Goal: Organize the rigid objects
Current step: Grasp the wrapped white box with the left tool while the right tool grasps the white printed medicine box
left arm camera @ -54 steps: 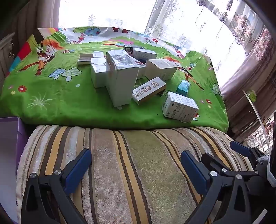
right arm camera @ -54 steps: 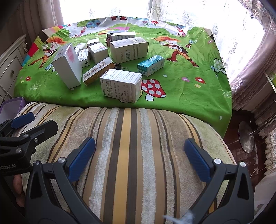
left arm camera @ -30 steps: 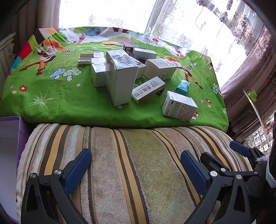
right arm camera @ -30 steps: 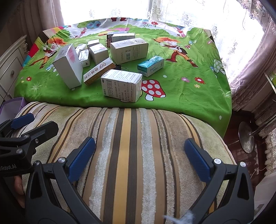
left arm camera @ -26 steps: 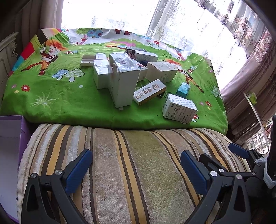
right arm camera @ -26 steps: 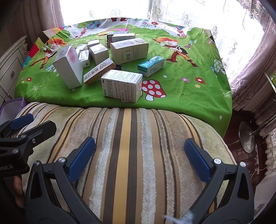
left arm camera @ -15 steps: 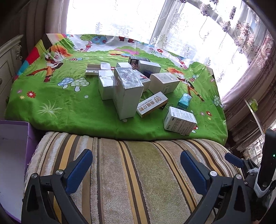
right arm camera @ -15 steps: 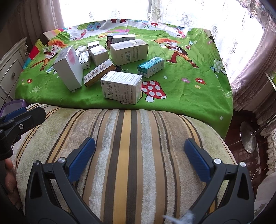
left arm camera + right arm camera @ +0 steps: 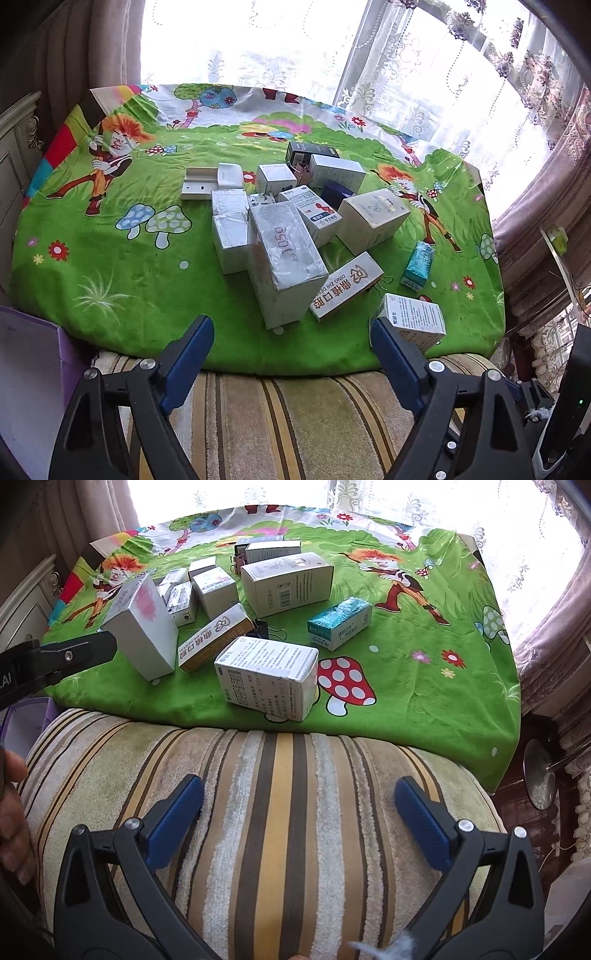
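Observation:
Several cardboard boxes lie clustered on a green cartoon cloth (image 9: 110,266). A tall white box (image 9: 284,258) stands at the front of the cluster, also seen in the right wrist view (image 9: 142,626). A yellow-edged box (image 9: 345,286) leans beside it. A white printed box (image 9: 267,677) lies nearest the front edge, and a teal box (image 9: 340,623) lies to its right. My left gripper (image 9: 291,360) is open and empty, raised over the cloth's front edge facing the tall box. My right gripper (image 9: 295,818) is open and empty over the striped cushion (image 9: 280,812).
A purple container (image 9: 26,369) stands at the left beside the cushion. A black binder clip (image 9: 267,629) lies among the boxes. Curtains and a bright window (image 9: 258,48) close the far side. A cabinet (image 9: 22,605) stands at left. The cloth drops off at right (image 9: 498,720).
My left gripper has lifted and moved forward from the cushion toward the boxes, so the cluster looks larger. The right gripper has stayed over the cushion. Both stay open.

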`<state>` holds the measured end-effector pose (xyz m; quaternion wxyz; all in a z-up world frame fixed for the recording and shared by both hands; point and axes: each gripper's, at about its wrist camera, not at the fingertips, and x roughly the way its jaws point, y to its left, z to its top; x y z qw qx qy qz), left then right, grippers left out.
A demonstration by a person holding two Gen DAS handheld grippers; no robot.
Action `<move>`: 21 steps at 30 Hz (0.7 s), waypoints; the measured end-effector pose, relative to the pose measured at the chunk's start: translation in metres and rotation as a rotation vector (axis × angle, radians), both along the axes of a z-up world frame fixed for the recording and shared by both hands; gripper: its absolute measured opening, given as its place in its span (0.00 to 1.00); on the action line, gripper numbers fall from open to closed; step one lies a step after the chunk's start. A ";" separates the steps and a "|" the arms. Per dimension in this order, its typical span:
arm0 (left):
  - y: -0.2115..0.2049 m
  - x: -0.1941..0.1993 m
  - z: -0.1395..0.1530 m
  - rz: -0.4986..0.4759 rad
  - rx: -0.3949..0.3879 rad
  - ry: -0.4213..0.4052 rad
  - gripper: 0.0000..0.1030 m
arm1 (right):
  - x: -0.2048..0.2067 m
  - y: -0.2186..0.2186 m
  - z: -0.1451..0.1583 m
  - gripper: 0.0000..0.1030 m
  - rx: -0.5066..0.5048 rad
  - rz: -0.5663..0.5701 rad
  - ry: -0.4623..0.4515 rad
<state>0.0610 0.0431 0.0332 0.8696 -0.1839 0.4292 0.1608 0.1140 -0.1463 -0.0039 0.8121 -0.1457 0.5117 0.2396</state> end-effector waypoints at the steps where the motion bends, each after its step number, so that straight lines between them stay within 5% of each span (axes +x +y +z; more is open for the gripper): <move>1: 0.003 0.004 0.000 0.006 -0.005 0.000 0.85 | 0.003 0.003 -0.001 1.00 0.002 0.005 0.004; 11: 0.023 0.033 -0.011 0.054 -0.061 0.015 0.84 | 0.039 0.028 0.001 1.00 0.074 -0.010 0.028; 19: 0.035 0.038 -0.018 0.064 -0.100 0.009 0.68 | 0.064 0.051 -0.001 1.00 0.093 -0.047 0.041; 21: 0.036 0.038 -0.021 0.056 -0.119 0.014 0.54 | 0.067 0.057 -0.007 1.00 0.079 -0.047 0.054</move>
